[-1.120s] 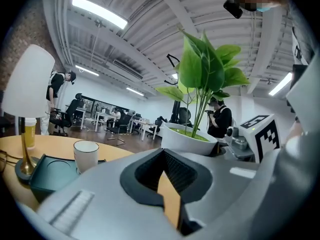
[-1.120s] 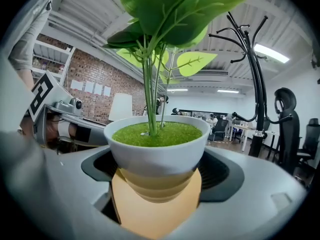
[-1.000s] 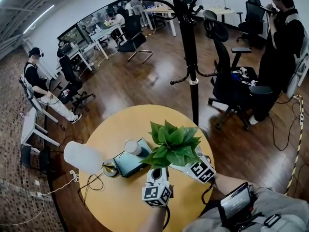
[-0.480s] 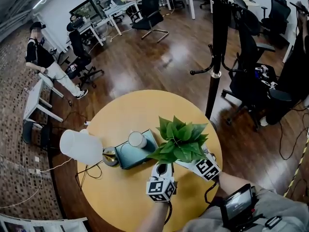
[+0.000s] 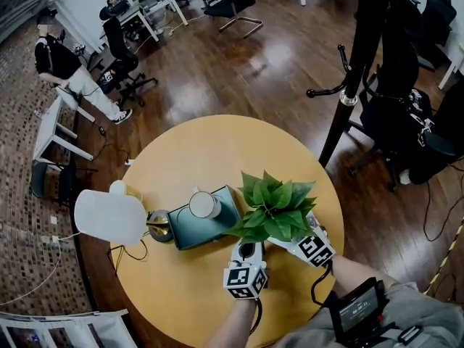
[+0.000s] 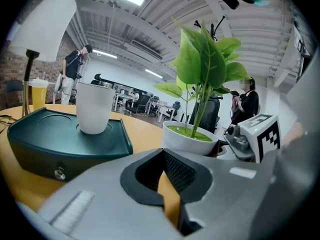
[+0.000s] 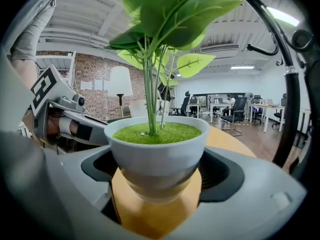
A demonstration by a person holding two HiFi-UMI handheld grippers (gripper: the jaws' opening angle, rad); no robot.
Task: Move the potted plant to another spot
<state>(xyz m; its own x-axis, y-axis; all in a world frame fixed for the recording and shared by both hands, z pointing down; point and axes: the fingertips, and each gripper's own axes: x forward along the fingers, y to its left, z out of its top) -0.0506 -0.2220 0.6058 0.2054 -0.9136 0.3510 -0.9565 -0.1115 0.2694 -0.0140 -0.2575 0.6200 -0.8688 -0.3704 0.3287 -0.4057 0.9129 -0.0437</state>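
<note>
A potted plant (image 5: 274, 209) with broad green leaves stands in a white pot (image 7: 157, 144) on the right half of the round yellow table (image 5: 203, 151). My right gripper (image 5: 290, 239) reaches in from the near right, its jaws closed around the pot's lower part (image 7: 156, 184). My left gripper (image 5: 246, 251) lies on the table just left of the pot, shut with nothing in it; only a thin strip of table shows between its jaws (image 6: 167, 179). From the left gripper view the pot (image 6: 189, 136) stands just ahead to the right.
A teal tray (image 5: 185, 234) holding a white cup (image 5: 204, 204) sits just left of the plant. A white-shaded lamp (image 5: 109, 216) stands at the table's left edge, beside a yellow cup (image 5: 119, 188). A black coat stand (image 5: 355, 71) rises behind the table.
The head view has tipped down and the table sits higher in it. Both grippers and the plant keep their places beside the tray.
</note>
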